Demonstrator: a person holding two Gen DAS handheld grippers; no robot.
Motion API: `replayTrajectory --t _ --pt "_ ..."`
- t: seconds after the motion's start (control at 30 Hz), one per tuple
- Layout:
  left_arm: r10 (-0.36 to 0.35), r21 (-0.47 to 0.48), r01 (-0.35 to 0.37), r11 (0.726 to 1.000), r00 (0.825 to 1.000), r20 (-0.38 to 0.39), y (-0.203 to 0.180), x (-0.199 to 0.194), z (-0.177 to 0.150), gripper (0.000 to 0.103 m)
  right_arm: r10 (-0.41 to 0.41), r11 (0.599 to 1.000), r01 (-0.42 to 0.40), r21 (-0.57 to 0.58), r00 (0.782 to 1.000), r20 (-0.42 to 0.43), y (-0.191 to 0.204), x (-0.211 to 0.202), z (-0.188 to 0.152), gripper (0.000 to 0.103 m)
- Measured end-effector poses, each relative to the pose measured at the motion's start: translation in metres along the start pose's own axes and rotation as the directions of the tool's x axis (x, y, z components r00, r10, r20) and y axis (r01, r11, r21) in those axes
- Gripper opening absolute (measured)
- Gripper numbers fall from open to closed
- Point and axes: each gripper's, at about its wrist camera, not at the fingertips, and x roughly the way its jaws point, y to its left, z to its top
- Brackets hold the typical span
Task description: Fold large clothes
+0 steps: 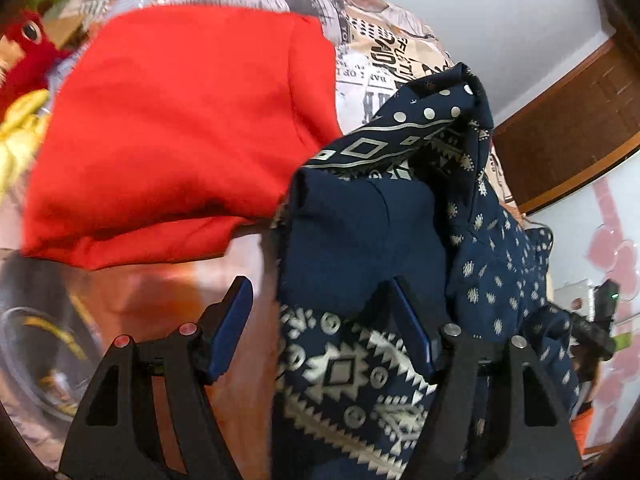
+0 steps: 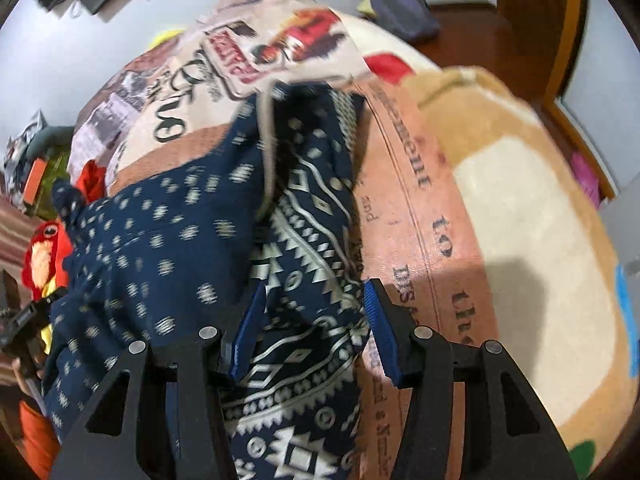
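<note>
The navy patterned garment (image 1: 368, 240) hangs bunched in front of both cameras, filling the lower centre and right of the left wrist view and running from the upper centre down to the bottom edge of the right wrist view (image 2: 296, 280). The left hand-held gripper (image 1: 320, 332) stands wide, its 2 blue pads well apart; cloth drapes over and around its right finger, but whether anything is pinched cannot be told. The right hand-held gripper (image 2: 314, 328) also stands fairly wide, with the banded, geometric part of the cloth lying between its pads; a firm grip cannot be told either. Judging from the drape, the garment is raised off the bed so that it falls straight before folding. Its long axis runs roughly from top to bottom of each frame, the banded edge nearest the grippers and the dotted part (image 2: 152, 248) spreading to the left in the right wrist view. Behind it lie the printed bedcover (image 2: 416, 208), a folded red garment (image 1: 176, 120) at the upper left of the left wrist view, and a red plush toy (image 1: 24, 52).
</note>
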Motion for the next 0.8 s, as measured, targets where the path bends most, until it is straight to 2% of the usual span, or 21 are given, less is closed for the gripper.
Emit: replayTrajectory --t 0.1,0.2,0.47,0.57,0.6,0.63,0.67,0.7,0.8 --pt "-0.021 -0.005 0.021 1.000 1.000 -0.016 -0.002 0.014 0.009 0.069 0.033 0.999 -0.032 0.029 0.999 -0.027 -0.005 0.013 0.005 0.048" --pt "-0.018 -0.001 0.018 1.000 0.999 -0.027 -0.006 0.031 0.017 0.069 0.072 0.997 -0.071 0.032 0.997 -0.015 -0.005 0.018 0.011 0.048" --pt "-0.104 -0.077 0.101 0.992 0.994 -0.036 0.001 0.046 0.023 0.067 0.152 0.987 -0.152 0.048 0.988 0.015 -0.004 0.039 0.027 0.050" --pt "-0.088 -0.061 0.086 0.994 0.996 -0.024 -0.007 0.040 0.020 0.053 0.168 0.984 -0.169 0.056 0.986 0.023 -0.002 0.043 0.030 0.047" --pt "-0.068 -0.041 0.067 0.997 0.998 -0.017 -0.012 0.034 0.017 0.047 0.168 0.984 -0.169 0.057 0.986 0.021 -0.001 0.044 0.031 0.039" --pt "-0.044 -0.010 0.043 0.999 0.999 -0.010 -0.020 0.030 0.015 0.040 0.182 0.982 -0.183 0.057 0.983 0.013 0.000 0.045 0.032 0.025" --pt "-0.021 0.017 0.021 1.000 1.000 -0.005 -0.027 0.025 0.013 0.036 0.207 0.977 -0.206 0.061 0.978 -0.003 0.002 0.046 0.032 0.020" --pt "-0.012 0.037 0.012 0.999 1.000 -0.005 -0.033 0.021 0.011 0.025 0.204 0.977 -0.203 0.063 0.979 -0.001 0.005 0.043 0.031 0.016" --pt "0.006 0.064 -0.006 0.998 1.000 0.010 -0.049 0.004 0.007 0.017 0.170 0.985 -0.170 0.001 0.985 0.037 0.016 0.028 0.032 0.013"
